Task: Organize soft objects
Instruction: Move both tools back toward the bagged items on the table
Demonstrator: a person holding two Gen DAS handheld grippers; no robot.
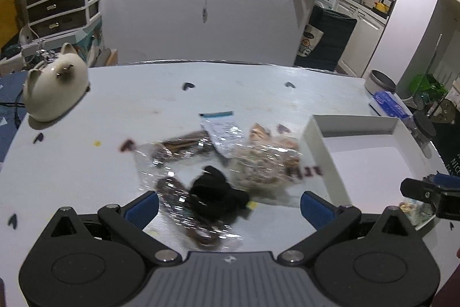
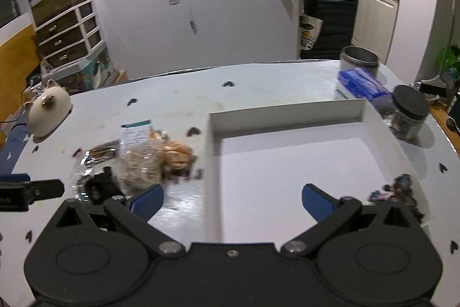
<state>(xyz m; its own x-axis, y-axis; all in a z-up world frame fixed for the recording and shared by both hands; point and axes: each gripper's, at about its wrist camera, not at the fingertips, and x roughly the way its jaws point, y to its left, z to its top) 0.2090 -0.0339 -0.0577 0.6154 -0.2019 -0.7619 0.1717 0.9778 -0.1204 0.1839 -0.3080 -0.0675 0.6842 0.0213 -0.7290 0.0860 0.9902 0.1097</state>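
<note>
Your left gripper [image 1: 229,205] is wide open. Its two blue fingers [image 1: 143,207] are spread far apart and hold nothing. It sits low and near, pointing forward and a bit down.

Your right gripper [image 2: 232,202] is wide open too. Its blue fingers [image 2: 316,202] are also far apart and hold nothing. It points forward and a bit down as well.

Your two grippers are side by side. In the left view, the right one peeks in at the right edge. In the right view, the left one peeks in at the left edge.
</note>
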